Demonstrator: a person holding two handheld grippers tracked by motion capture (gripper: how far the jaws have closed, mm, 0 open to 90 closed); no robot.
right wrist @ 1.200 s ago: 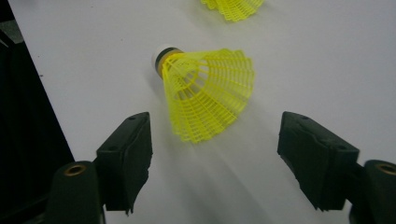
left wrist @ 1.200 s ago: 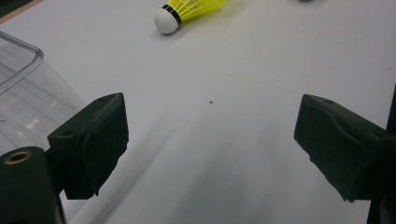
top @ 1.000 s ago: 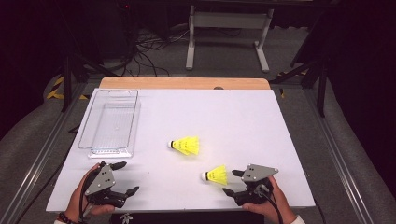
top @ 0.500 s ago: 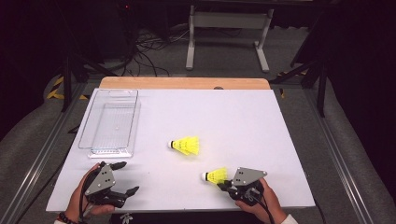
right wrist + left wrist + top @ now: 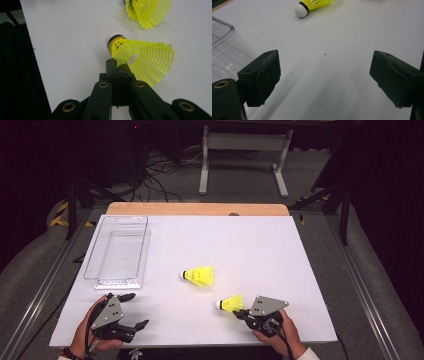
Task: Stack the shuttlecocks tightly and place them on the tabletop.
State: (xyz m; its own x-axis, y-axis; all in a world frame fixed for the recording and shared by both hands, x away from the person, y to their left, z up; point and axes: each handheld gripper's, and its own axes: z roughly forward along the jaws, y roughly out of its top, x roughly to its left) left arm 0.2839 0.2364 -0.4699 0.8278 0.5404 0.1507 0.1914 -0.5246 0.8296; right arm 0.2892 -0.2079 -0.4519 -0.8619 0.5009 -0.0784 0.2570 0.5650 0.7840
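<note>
The right gripper (image 5: 239,312) has its two black jaws pressed tight together, and they pinch the edge of the yellow net skirt of the near shuttlecock (image 5: 229,304). In the right gripper view the jaws have just been closing, and the thin plastic mesh sits between them, just behind the white cork tip. That shuttlecock (image 5: 140,60) lies on its side on the white table (image 5: 260,245), with its cork end pointing away from the gripper. I think it is on the table and not lifted, but from the high view that is hard to be sure of.

The far shuttlecock (image 5: 199,275) is also yellow with a white tip. It lies on its side near the near shuttlecock, a bit farther from the person and more toward the clear box (image 5: 119,251). Nothing touches it.

The clear box is well apart from the near shuttlecock, over on the left side of the table, and it looks bare inside.

The left gripper (image 5: 136,310) rests near the front end of the clear box. Its jaws stand wide apart with only bare table between them.
</note>
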